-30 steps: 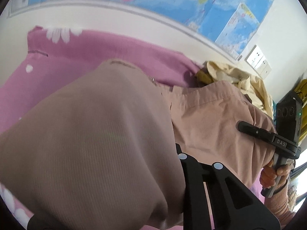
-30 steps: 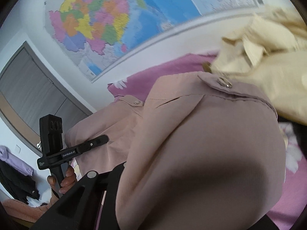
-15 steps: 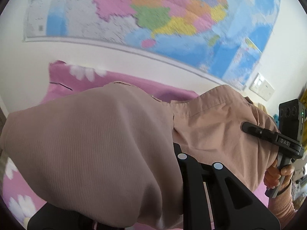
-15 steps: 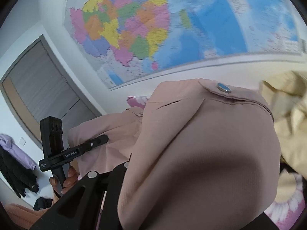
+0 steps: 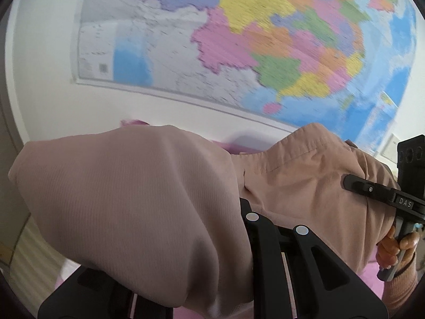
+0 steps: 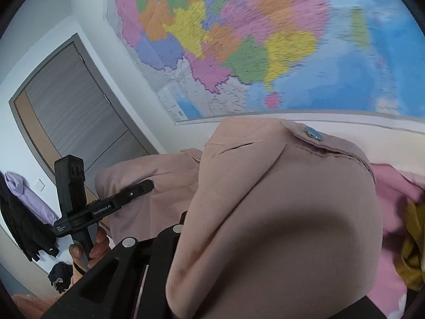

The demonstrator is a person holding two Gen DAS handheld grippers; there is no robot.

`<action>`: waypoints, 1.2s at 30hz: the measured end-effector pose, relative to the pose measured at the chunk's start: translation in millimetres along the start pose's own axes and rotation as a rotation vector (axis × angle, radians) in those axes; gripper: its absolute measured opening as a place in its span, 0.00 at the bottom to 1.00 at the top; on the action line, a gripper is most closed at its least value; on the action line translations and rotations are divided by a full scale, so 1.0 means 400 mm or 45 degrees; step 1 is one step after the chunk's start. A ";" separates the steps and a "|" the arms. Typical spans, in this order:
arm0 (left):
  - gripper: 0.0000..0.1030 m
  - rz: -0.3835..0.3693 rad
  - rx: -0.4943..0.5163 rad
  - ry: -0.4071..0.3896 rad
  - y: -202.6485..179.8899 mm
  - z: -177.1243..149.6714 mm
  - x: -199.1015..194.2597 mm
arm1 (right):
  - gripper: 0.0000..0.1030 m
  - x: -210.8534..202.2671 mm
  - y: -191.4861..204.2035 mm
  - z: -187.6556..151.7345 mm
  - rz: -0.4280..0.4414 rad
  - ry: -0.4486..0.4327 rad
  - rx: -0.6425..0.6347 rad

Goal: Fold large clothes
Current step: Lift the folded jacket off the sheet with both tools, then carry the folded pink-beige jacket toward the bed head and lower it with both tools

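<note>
A dusty-pink corduroy shirt (image 5: 138, 207) hangs lifted in the air between my two grippers. It drapes over my left gripper's fingers and hides the tips. In the right wrist view the same shirt (image 6: 279, 226) covers my right gripper, with a snap button (image 6: 312, 133) on a flap. My right gripper (image 5: 350, 183) shows in the left wrist view, clamped on the shirt's far edge. My left gripper (image 6: 148, 184) shows in the right wrist view, clamped on the other edge.
A large coloured wall map (image 5: 265, 40) fills the wall ahead. The pink floral bedsheet (image 6: 393, 186) lies below. A yellow garment (image 6: 411, 260) lies at the right. A grey door (image 6: 71, 111) and hanging dark clothes (image 6: 24, 226) are at the left.
Both grippers have risen and tilted upward with the shirt. The bed has dropped almost out of view and the wall map now fills the upper frames.
</note>
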State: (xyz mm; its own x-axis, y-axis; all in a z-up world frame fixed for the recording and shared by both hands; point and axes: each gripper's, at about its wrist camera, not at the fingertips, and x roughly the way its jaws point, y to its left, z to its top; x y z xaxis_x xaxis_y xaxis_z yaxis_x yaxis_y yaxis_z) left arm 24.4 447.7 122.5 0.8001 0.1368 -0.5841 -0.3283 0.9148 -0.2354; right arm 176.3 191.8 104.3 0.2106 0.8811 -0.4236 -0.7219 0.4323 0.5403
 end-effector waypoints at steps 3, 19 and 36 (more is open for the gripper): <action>0.14 0.053 0.002 -0.028 0.039 0.024 0.010 | 0.12 0.049 0.012 0.032 0.024 0.004 -0.006; 0.14 0.239 -0.103 -0.075 0.262 0.106 0.148 | 0.12 0.346 0.045 0.103 0.028 0.091 0.012; 0.22 0.424 -0.172 0.130 0.423 -0.037 0.338 | 0.15 0.489 -0.061 -0.021 -0.062 0.288 0.074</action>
State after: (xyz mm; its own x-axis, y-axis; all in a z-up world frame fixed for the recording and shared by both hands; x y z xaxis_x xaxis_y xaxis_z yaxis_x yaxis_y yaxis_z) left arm 69.8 615.3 -7.7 0.5863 0.3740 -0.7186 -0.6312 0.7669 -0.1158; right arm 229.6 351.9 2.3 0.0862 0.7963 -0.5987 -0.6737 0.4893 0.5538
